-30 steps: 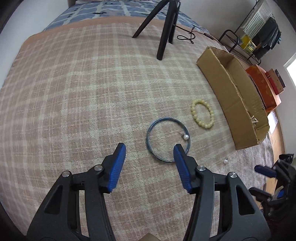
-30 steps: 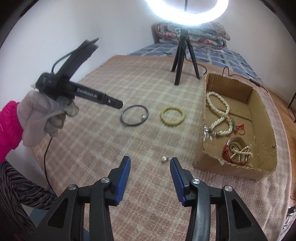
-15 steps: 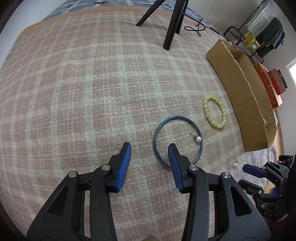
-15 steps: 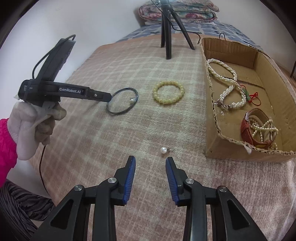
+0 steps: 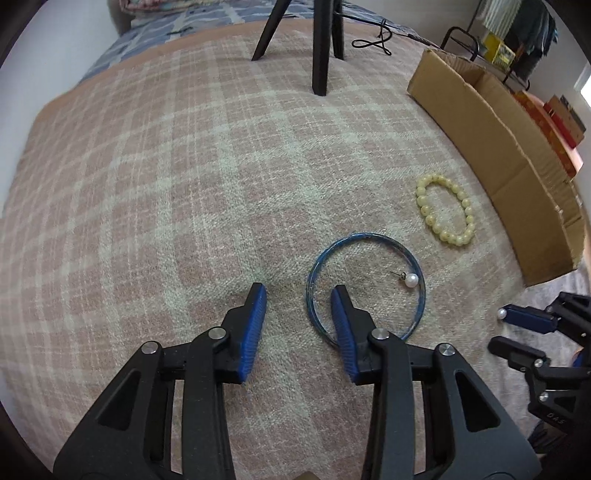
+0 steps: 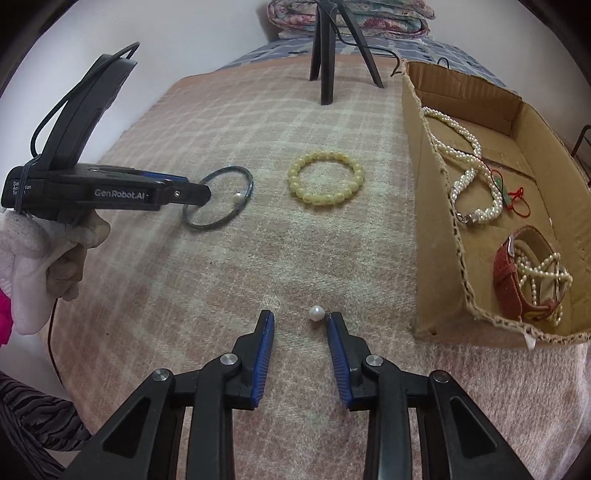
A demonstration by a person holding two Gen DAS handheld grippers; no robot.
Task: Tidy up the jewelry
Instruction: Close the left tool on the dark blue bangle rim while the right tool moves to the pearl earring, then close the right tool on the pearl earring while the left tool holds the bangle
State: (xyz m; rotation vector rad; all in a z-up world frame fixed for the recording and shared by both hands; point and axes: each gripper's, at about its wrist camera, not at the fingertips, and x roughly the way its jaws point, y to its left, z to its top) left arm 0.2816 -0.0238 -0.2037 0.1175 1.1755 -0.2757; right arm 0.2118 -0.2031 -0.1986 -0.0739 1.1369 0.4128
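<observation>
A thin blue bangle [image 5: 365,284] lies on the plaid blanket, with a pearl earring [image 5: 410,280] inside its ring. My left gripper [image 5: 298,295] is open; its near rim lies between the fingertips, the right finger inside the ring. In the right wrist view the left gripper [image 6: 201,194] reaches the bangle [image 6: 218,197]. A second pearl earring [image 6: 316,313] lies just ahead of my open right gripper [image 6: 301,320], close to its right fingertip. A yellow bead bracelet [image 6: 325,181] lies between the bangle and the cardboard box [image 6: 428,206].
The box holds pearl necklaces [image 6: 465,162] and a red strap with pearls [image 6: 524,277]. A black tripod [image 6: 327,51] stands at the far end of the blanket. A folded quilt [image 6: 351,18] lies beyond. The box also shows in the left wrist view [image 5: 495,155].
Both grippers moved forward and down towards the blanket. The left one now straddles the bangle's near rim; the right one has come up to the loose pearl earring. Both jaws narrowed, then widened slightly.
</observation>
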